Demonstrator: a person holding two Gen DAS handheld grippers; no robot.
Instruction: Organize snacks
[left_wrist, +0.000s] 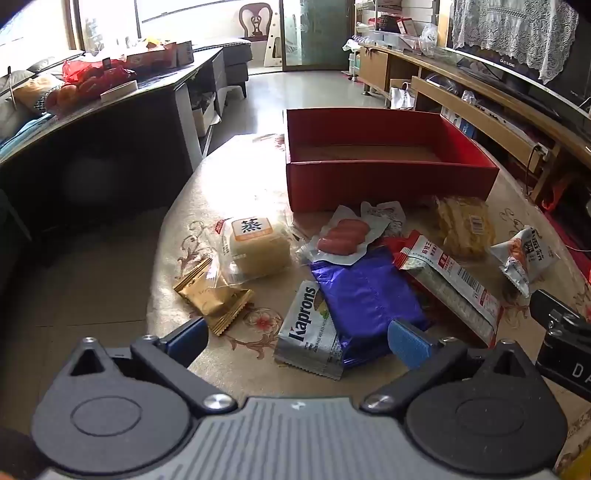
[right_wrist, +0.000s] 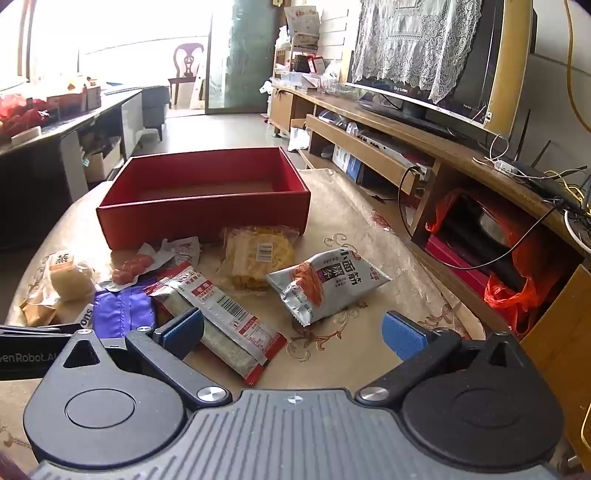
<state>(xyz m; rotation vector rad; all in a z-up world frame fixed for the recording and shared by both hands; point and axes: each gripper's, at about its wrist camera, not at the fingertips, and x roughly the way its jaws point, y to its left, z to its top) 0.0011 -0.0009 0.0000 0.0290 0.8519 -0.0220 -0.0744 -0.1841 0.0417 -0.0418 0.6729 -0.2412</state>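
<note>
An open red box (left_wrist: 388, 177) (right_wrist: 207, 218) stands at the far side of the table, nothing visible inside. Snack packets lie in front of it: a steamed cake (left_wrist: 258, 243), gold biscuit packets (left_wrist: 214, 299), a sausage pack (left_wrist: 341, 236), a purple packet (left_wrist: 365, 295) on a silver Kaprons pack (left_wrist: 310, 332), a red-and-white bar (right_wrist: 225, 317), yellow noodles (right_wrist: 258, 258) and a silver gluten pouch (right_wrist: 325, 284). My left gripper (left_wrist: 297, 341) hovers open above the Kaprons and purple packets. My right gripper (right_wrist: 293, 332) is open above the bar's near end and the cloth, with nothing gripped.
The table (right_wrist: 369, 229) carries a beige floral cloth. A TV stand (right_wrist: 461, 158) with cables and a red bag runs along the right. A dark counter (left_wrist: 110, 122) with fruit stands to the left. The other gripper shows at the right edge of the left wrist view.
</note>
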